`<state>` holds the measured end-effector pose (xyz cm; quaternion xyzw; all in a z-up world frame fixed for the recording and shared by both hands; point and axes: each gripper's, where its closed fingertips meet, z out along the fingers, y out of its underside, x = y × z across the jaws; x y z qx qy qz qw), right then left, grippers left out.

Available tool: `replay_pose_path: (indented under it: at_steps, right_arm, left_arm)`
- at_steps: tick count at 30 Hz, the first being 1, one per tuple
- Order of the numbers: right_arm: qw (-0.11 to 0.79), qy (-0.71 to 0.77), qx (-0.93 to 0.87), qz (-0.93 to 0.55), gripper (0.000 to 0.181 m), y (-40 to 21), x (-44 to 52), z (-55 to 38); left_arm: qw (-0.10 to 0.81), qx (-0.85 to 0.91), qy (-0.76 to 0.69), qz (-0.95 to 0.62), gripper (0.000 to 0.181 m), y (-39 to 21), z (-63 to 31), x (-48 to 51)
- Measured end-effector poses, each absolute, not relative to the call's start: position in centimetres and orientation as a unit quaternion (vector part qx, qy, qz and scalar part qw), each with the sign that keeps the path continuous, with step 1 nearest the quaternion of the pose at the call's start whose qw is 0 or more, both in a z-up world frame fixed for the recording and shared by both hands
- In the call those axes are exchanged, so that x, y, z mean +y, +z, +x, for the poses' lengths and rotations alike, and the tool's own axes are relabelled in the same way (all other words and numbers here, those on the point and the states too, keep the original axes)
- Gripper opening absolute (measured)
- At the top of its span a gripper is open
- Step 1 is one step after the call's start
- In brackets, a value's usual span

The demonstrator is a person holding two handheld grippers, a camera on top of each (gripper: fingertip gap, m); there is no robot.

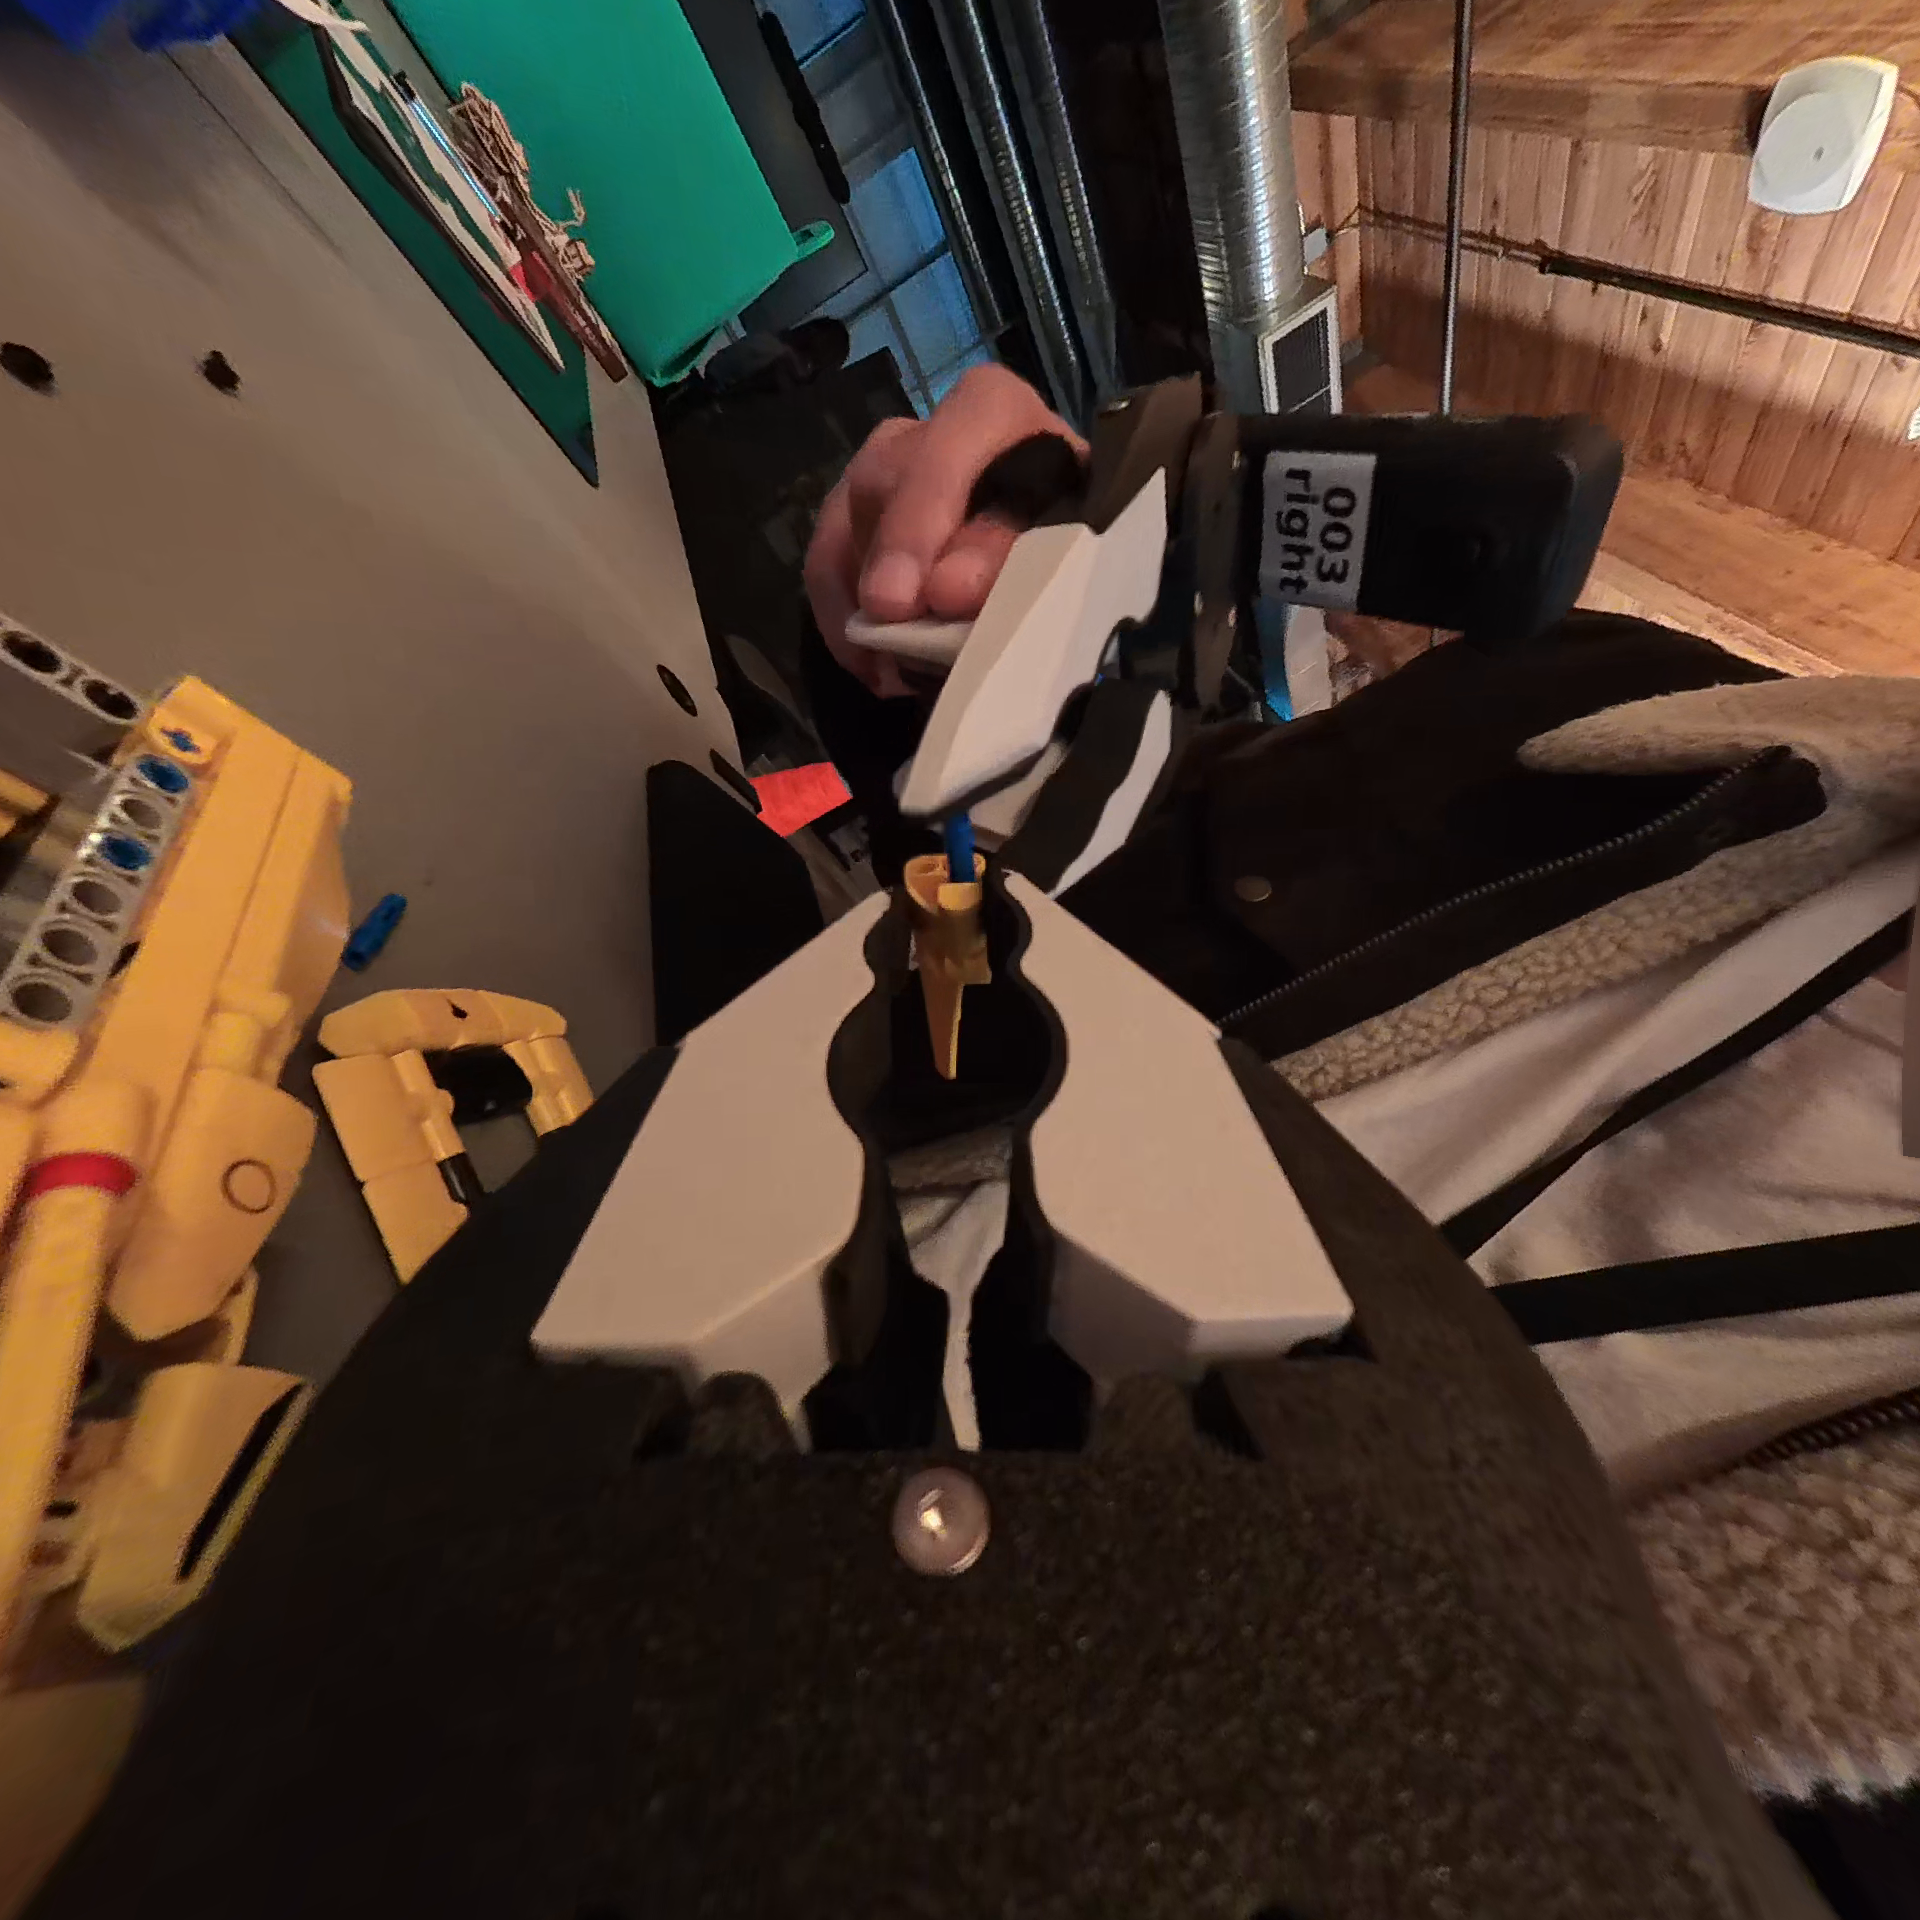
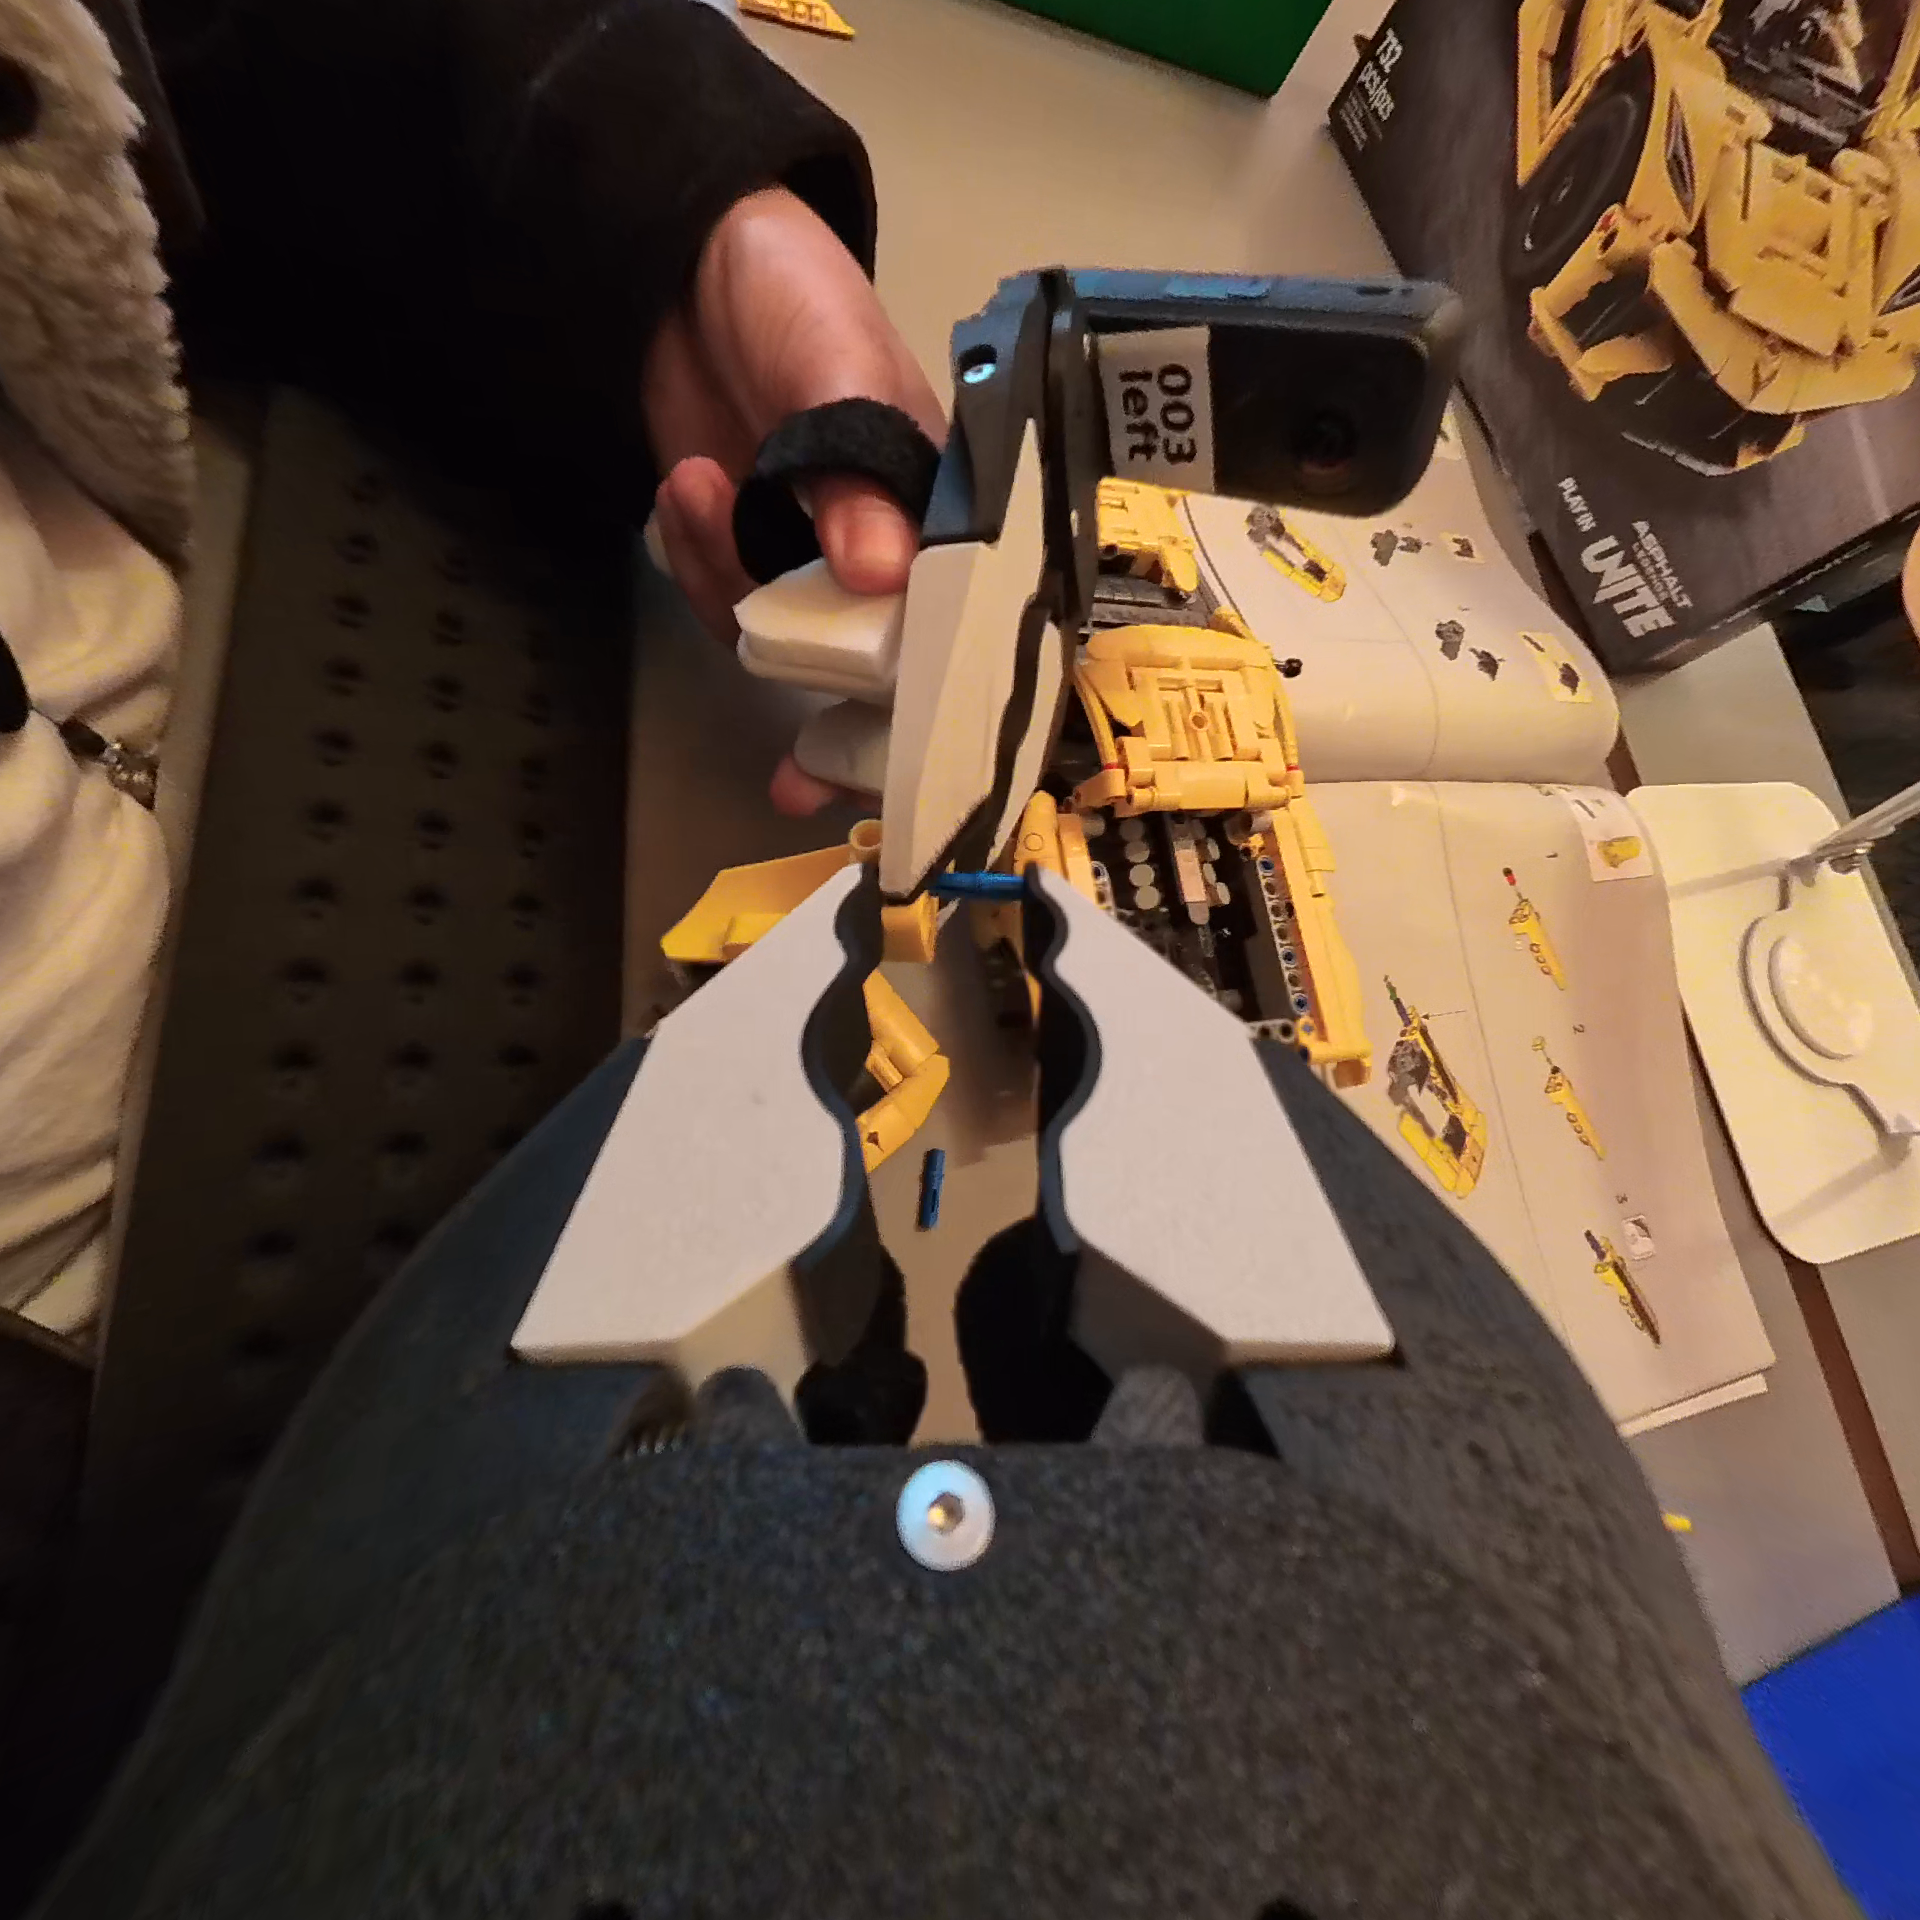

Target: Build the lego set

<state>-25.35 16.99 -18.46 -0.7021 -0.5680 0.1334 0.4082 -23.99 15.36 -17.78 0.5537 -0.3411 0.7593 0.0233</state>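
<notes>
Clamped between the closed fingers of the left gripper (image 1: 945, 909): a small yellow piece (image 1: 943, 966), held in the air above the table (image 2: 1039, 156). Lying lengthwise along those fingers in the left wrist view, with the narrow tapered end toward the camera and the round hollow end out past the fingertips.

Meeting that hollow end: a blue pin (image 1: 960, 840), slanting up and away to the tip of the right gripper (image 1: 951, 805), itself gripped by the right hand (image 1: 914, 540).

In the right wrist view, running crosswise, left to right, with the blue pin (image 2: 977, 885) level across the gap of the right gripper (image 2: 945, 883). One end against the inner face of the right-hand finger, the other at the yellow piece (image 2: 906, 927) beside the left-hand finger. Fingers standing partly apart there. Cannot tell whether truly pinching the pin or only bracketing it.

Reaching down from above into that gap: the left gripper (image 2: 902, 878), held by the left hand (image 2: 790, 416).

Below on the table, well under both tools: a half-built yellow car (image 2: 1195, 831), long axis running away from the camera. Just beside it, a curved yellow sub-assembly (image 2: 904, 1081) and a spare blue pin (image 2: 930, 1190) lying loose. To the right, an open instruction booklet (image 2: 1558, 1039); farther back, the set's box (image 2: 1662, 312).
</notes>
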Motion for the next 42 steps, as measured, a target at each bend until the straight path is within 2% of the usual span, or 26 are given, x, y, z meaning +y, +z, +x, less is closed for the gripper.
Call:
replay_pose_path:
  at_steps: [10,17,21,27,33,40,42]
  right_arm:
    - [0.413,0.139,-0.565,-0.701,0.024,-19.0,16.6,-25.2]
    - [0.472,0.174,-0.471,-0.725,0.024,-16.8,18.5,-23.8]
    - [0.471,0.165,-0.470,-0.728,0.024,-17.1,18.6,-23.8]
    - [0.476,0.155,-0.477,-0.722,0.024,-16.9,18.4,-24.3]
    - [0.485,0.147,-0.470,-0.723,0.025,-16.9,18.7,-24.3]
    - [0.496,0.127,-0.444,-0.735,0.024,-17.7,19.5,-24.0]
    - [0.508,0.114,-0.435,-0.735,0.029,-17.6,19.9,-23.8]
  left_arm:
    - [0.022,-0.347,0.751,0.561,0.013,-18.2,-23.8,15.2]
    - [-0.009,-0.322,0.784,0.531,0.018,-16.5,-24.5,16.8]
    - [-0.002,-0.307,0.794,0.524,0.020,-16.2,-24.2,16.9]
    - [-0.014,-0.318,0.785,0.531,0.012,-16.5,-24.1,16.8]
    - [-0.001,-0.311,0.785,0.536,0.011,-16.6,-24.2,17.0]
    - [-0.027,-0.321,0.763,0.561,0.008,-17.4,-24.1,17.7]
    - [-0.031,-0.314,0.763,0.564,0.008,-17.4,-24.1,18.0]
